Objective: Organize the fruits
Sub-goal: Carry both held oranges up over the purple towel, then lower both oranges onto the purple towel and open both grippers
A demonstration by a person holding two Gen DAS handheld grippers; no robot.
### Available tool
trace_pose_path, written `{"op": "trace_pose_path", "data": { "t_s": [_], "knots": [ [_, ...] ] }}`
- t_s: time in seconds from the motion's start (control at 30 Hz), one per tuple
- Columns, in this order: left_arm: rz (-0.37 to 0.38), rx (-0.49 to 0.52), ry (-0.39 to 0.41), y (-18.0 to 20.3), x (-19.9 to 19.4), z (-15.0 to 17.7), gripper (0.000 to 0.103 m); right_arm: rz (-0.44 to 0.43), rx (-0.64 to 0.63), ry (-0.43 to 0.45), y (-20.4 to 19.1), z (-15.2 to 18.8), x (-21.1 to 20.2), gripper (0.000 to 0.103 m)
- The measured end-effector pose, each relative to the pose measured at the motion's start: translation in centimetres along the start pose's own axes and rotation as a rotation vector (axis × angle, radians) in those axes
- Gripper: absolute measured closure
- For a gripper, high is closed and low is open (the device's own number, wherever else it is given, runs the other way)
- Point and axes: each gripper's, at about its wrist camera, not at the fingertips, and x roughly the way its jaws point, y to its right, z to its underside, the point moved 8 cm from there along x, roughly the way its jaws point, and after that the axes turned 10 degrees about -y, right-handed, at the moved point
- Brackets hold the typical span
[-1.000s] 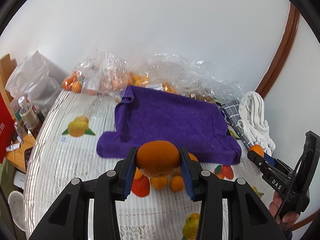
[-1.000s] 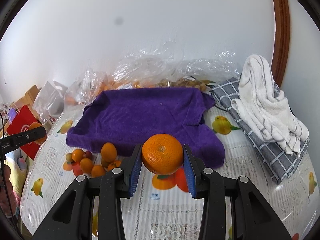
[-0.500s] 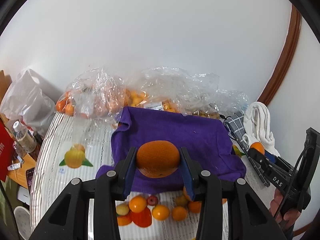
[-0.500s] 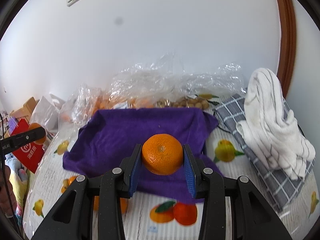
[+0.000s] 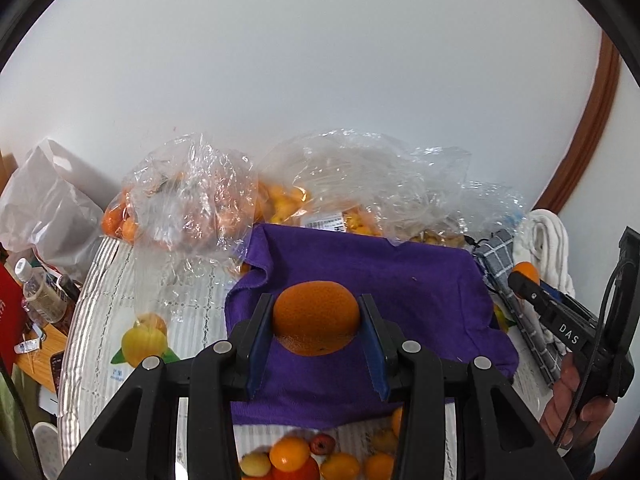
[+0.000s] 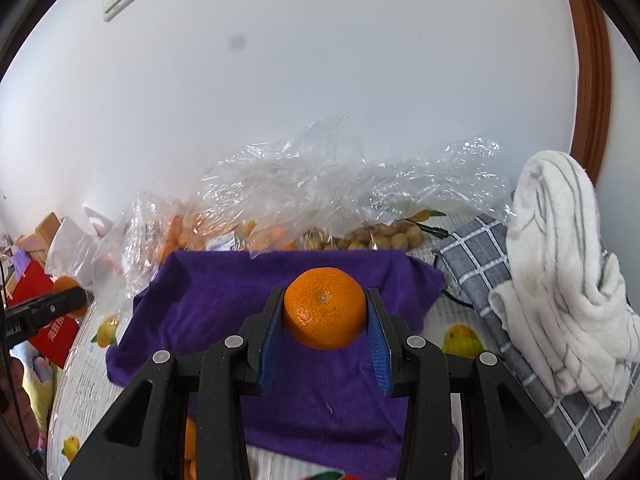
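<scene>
Fruit fills both of your grippers. From the left wrist camera, your left gripper (image 5: 316, 320) is clamped on a round orange mandarin with a dimpled skin (image 5: 315, 317), its blue pads pressed against the fruit's two sides, and the fruit hangs above the rumpled purple microfibre cloth (image 5: 420, 296) spread on the worktop with its white lace-pattern cover printed with fruit pictures (image 5: 100, 312). Below the gripper, at the near edge of the cloth, a small heap of loose orange, yellow and red fruits (image 5: 308, 458) lies on the worktop. Behind the cloth, crinkled clear plastic bags of orange fruit (image 5: 192, 208) lean against the white wall. At the right edge you can see your right hand (image 5: 576, 408) around the black handle of the right gripper, with a bit of orange at its tip. From the right wrist camera, your right gripper (image 6: 325, 316) is clamped on a second round orange mandarin with its stem dimple facing the lens (image 6: 325, 307), also above the purple cloth, nearer its far edge. To the right of the cloth, a white striped towel (image 6: 568, 300) is bunched on top of a grey checked cloth (image 6: 476, 256). At the left edge, the tip of the left gripper shows, with its mandarin half hidden behind it.
</scene>
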Motion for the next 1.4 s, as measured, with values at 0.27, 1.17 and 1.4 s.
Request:
{"op": "trace_pose_path", "data": {
  "t_s": [0.27,1.17,1.4],
  "knots": [
    [0.010,-0.021,-0.034,-0.2,3.7,-1.4,0.064,-0.012,-0.015,-0.024,-0.5,-1.2,3.0,0.064],
    [-0.033,-0.011,-0.197,-0.8,13.3,1.1,0.064,0.036,-0.029,-0.222,1.2,1.9,11.3,0.064],
    [-0.027,0.014,-0.207,-0.2,13.4,1.0,0.064,0.040,-0.033,-0.244,1.2,2.5,12.1,0.064]
  ]
}}
